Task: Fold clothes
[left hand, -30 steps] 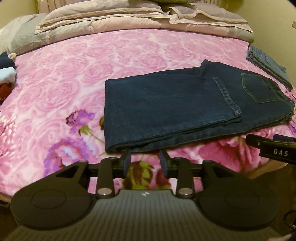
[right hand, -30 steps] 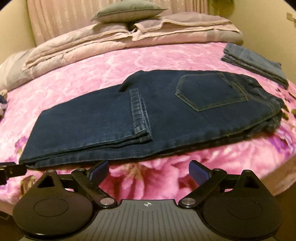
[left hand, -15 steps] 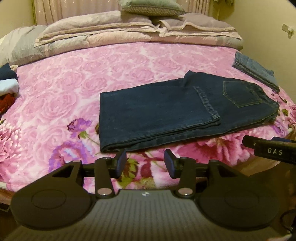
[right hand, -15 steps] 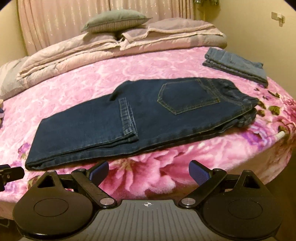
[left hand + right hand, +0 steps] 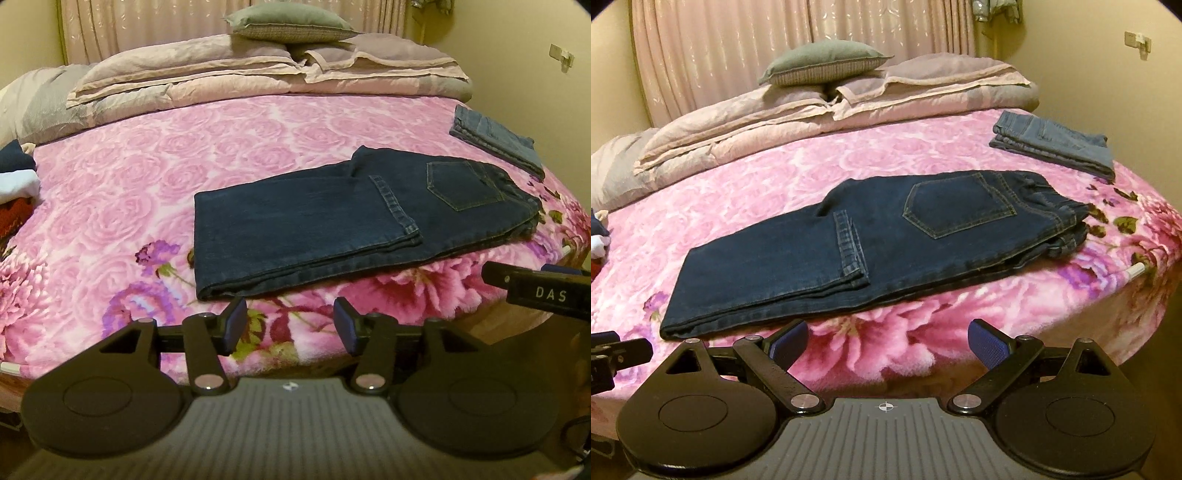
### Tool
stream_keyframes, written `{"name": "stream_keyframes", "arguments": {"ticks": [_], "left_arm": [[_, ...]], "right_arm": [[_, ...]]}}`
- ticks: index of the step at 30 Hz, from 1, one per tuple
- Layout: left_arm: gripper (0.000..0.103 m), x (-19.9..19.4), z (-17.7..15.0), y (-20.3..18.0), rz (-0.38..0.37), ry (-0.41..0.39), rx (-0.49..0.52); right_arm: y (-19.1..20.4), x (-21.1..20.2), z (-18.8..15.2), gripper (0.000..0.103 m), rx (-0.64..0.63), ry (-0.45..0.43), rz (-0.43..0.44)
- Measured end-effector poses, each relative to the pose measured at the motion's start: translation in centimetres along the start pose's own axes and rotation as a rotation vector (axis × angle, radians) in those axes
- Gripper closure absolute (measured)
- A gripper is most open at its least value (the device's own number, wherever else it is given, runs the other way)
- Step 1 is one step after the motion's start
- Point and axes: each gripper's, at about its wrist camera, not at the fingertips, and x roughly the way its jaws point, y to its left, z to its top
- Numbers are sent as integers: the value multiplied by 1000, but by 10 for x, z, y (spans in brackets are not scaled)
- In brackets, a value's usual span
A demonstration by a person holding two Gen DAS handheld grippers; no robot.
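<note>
Dark blue jeans (image 5: 332, 225) lie folded flat on the pink floral bedspread (image 5: 155, 177), legs doubled over toward the waist, back pocket up. In the right wrist view the same jeans (image 5: 849, 247) stretch across the middle of the bed. My left gripper (image 5: 290, 325) hovers open just short of the jeans' near folded edge, nothing between its fingers. My right gripper (image 5: 886, 343) is open wide over the bed's front edge, below the jeans and apart from them. The right gripper's tip (image 5: 535, 291) shows at the right of the left wrist view.
A folded pair of lighter blue jeans (image 5: 1056, 144) rests at the far right of the bed. Folded beige quilts (image 5: 258, 70) and a grey pillow (image 5: 823, 61) line the head of the bed. A stack of clothes (image 5: 14, 184) sits at the left edge.
Both grippers have pulled back and up from the jeans, which now look smaller and farther off. The left gripper's fingers have spread wider. The jeans have not moved.
</note>
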Motion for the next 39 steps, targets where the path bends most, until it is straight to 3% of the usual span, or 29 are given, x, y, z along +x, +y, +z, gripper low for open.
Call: {"name": "stream_keyframes", "arguments": {"ticks": [17,22,28,29,31,34,39], "left_arm": [[53,20,1,-3,-12,34,-16],[53,30,6,1,-31,18,-31],[54,42,19,7,-65,-16,-53],[54,45,22,8,-74,-21,-53],[54,53,28,9,-87,-23,-53],[55,66,36,12,-100,-21,-69],[55,87,47,17,-167,-7,-135]], "right_arm": [[-27,13,1,7,95,12,-7],[-57,20,2,7,201,0,20],[-144,31,5,12,585,-82,174],[-162,34,7,18,662,-101,196],[-196,41,7,43,808,-140,216],[-244,54,4,43,1016,-198,255],[-289,79,-3,42,1221,-201,281]]}}
